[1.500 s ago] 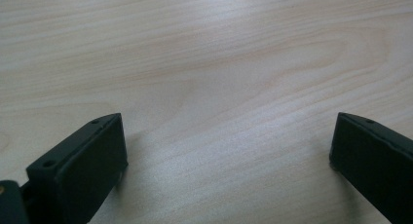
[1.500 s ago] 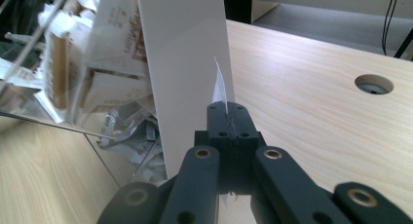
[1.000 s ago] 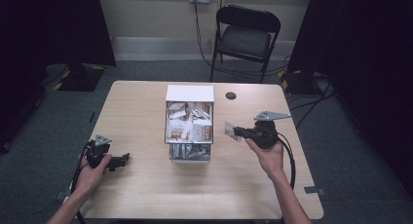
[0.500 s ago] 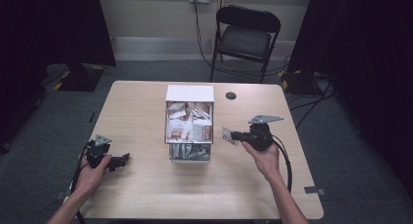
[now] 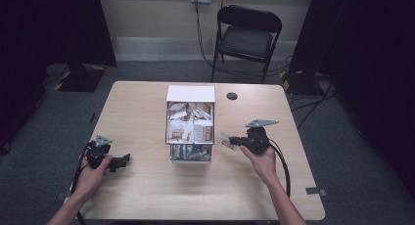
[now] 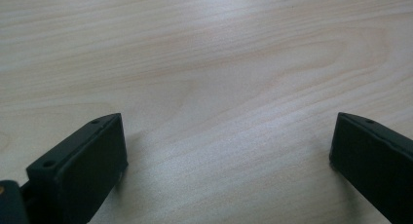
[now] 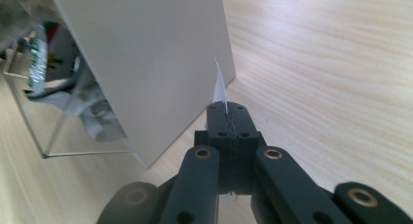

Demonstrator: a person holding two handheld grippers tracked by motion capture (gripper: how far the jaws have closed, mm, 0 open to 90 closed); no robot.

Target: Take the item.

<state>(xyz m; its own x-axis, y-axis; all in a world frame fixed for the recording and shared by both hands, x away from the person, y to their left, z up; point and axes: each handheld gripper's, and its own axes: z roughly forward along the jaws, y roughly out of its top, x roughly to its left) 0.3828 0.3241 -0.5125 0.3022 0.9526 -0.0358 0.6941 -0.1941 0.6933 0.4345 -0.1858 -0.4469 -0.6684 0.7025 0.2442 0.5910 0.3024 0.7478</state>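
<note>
Right hand-held gripper point(image 7: 228, 112): jaws clenched on a thin packet point(image 7: 218, 84), held edge-on, its top sticking up past the tips. From the high view the packet point(image 5: 227, 140) sits just right of the box point(image 5: 191, 94), low over the desk point(image 5: 137, 112), not touching the wall as far as I can tell. The box is white-walled with a clear front section, full of similar sachets point(image 5: 188, 127).

Step, my read: one packet pulled from the box, now being brought down to the desk beside it. Next move: lower until it rests flat, then release and back off without knocking the box.

Right hand palm-up under the gripper, forearm in from below, jaws pointing left toward the box. Left hand-held gripper point(image 5: 120, 161): released, jaws wide apart with nothing between, parked on the desk, well apart from the box.
</note>
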